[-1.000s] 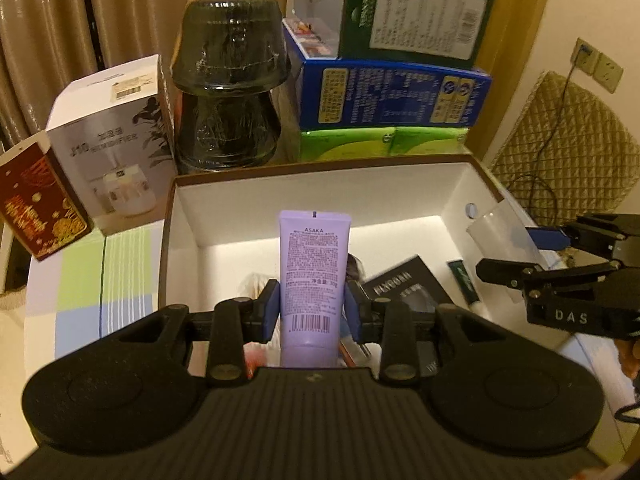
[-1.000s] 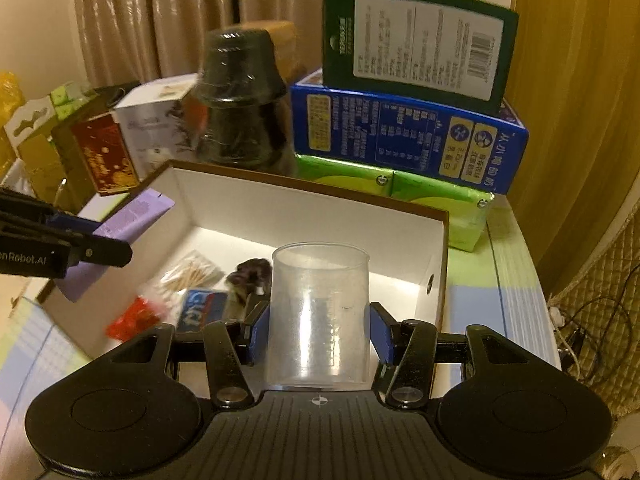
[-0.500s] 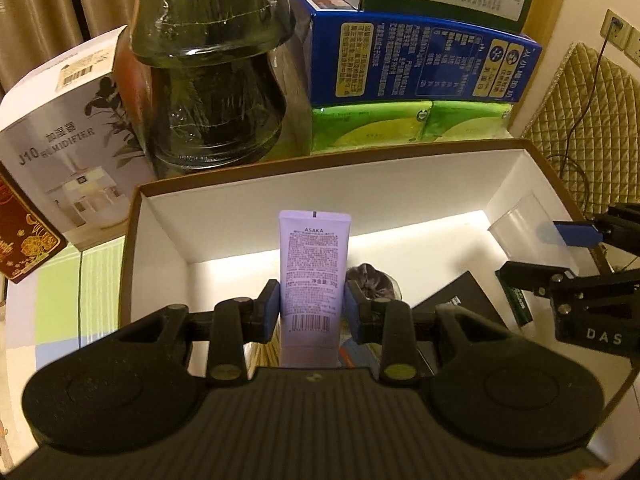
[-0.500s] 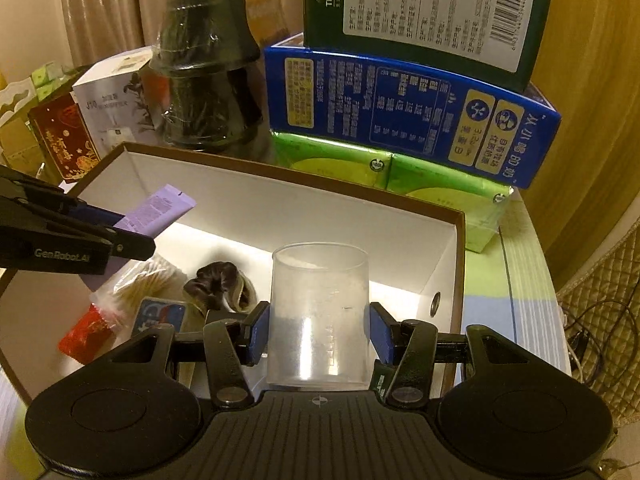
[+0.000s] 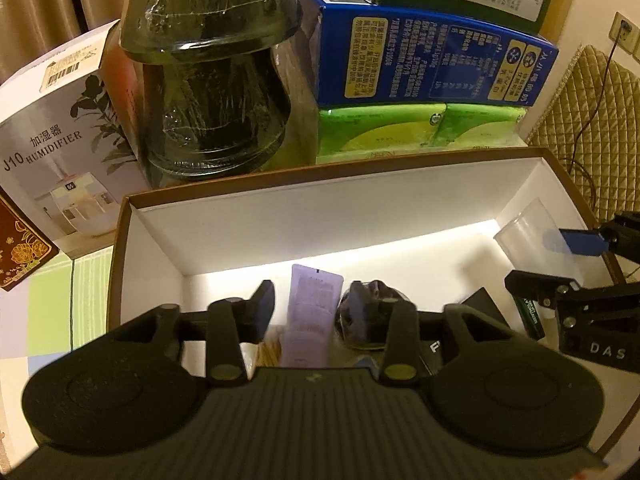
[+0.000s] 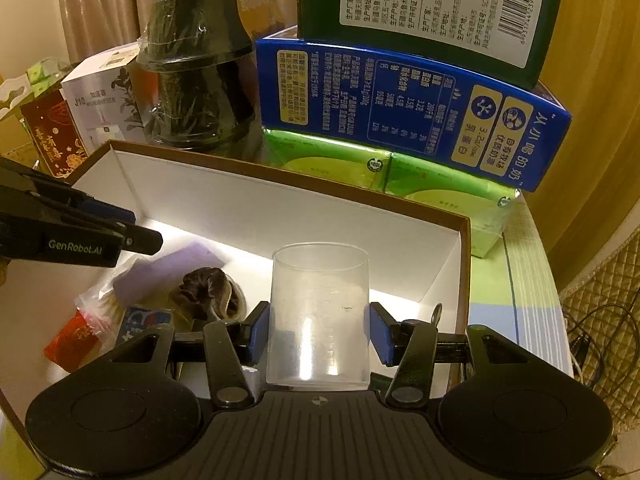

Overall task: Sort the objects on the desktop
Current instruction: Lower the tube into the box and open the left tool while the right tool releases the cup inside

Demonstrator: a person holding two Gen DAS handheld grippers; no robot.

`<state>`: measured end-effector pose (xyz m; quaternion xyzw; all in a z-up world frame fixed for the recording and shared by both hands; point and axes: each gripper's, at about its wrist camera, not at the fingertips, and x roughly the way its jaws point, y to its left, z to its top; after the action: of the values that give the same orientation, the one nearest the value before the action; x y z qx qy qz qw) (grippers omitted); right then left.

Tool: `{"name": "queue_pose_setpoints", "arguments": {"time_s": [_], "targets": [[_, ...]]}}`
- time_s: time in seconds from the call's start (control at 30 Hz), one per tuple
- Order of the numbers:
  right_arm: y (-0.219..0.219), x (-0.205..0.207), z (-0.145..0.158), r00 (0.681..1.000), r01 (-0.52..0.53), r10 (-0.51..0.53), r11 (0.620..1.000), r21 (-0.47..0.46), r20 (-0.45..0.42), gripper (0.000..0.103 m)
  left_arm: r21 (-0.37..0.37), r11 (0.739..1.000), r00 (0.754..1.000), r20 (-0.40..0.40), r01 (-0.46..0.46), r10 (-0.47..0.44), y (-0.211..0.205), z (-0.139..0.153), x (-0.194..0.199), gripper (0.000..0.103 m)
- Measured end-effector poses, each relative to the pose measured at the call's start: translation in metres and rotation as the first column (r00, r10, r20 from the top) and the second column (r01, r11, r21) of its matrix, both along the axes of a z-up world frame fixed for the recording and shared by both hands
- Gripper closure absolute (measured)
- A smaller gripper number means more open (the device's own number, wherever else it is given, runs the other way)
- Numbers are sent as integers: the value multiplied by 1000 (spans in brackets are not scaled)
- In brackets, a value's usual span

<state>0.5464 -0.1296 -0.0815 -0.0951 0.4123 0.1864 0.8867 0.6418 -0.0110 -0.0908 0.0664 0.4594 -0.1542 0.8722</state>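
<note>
I see the lilac tube (image 5: 312, 312) lying in the white-lined, brown-rimmed box (image 5: 320, 208), near its left end, crimped end toward the back wall, resting on a bag of swabs (image 6: 102, 304). The clear plastic cup (image 6: 318, 316) stands upright, rim up, over the box's right end beside the right wall. A dark bundle (image 6: 208, 290) lies mid-floor, just right of the tube.

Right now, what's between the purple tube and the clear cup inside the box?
In the right wrist view, a dark bundled pouch lies between the purple tube and the clear cup, which the right gripper holds.
</note>
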Motion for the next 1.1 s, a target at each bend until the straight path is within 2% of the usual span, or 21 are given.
{"name": "queue_pose_setpoints", "arguments": {"time_s": [0.3, 0.43, 0.5, 0.57, 0.63, 0.73, 0.87, 1.1], "targets": [[2, 3, -4, 1000, 0, 0, 1000, -22, 4, 54, 3, 1000, 1000, -2, -3, 3, 7, 1, -2, 62], [3, 5, -6, 1000, -4, 5, 1000, -29, 20, 54, 19, 1000, 1000, 12, 3, -3, 7, 3, -5, 54], [3, 4, -6, 998, -14, 15, 1000, -26, 54, 53, 19, 1000, 1000, 19, 2, -2, 8, 4, -6, 51], [4, 1, -5, 996, -26, 28, 999, -26, 83, 38, 14, 1000, 1000, 24, 3, -3, 9, 6, -8, 50], [3, -3, -2, 992, -25, 27, 999, -24, 122, 28, 7, 1000, 1000, 29, 3, -3, 10, 9, -10, 46], [0, -8, 5, 991, -24, 22, 1000, 13, 132, 26, 3, 1000, 999, 44, 4, -4, 11, 15, -19, 40], [-7, -25, 13, 994, -32, 23, 996, 81, 107, 15, 8, 1000, 998, 59, -10, 10, 14, 21, -32, 31], [-18, -54, 22, 997, -13, 2, 990, 140, 81, 6, 10, 999, 996, 81, -33, 32, 21, 36, -60, 20]]}}
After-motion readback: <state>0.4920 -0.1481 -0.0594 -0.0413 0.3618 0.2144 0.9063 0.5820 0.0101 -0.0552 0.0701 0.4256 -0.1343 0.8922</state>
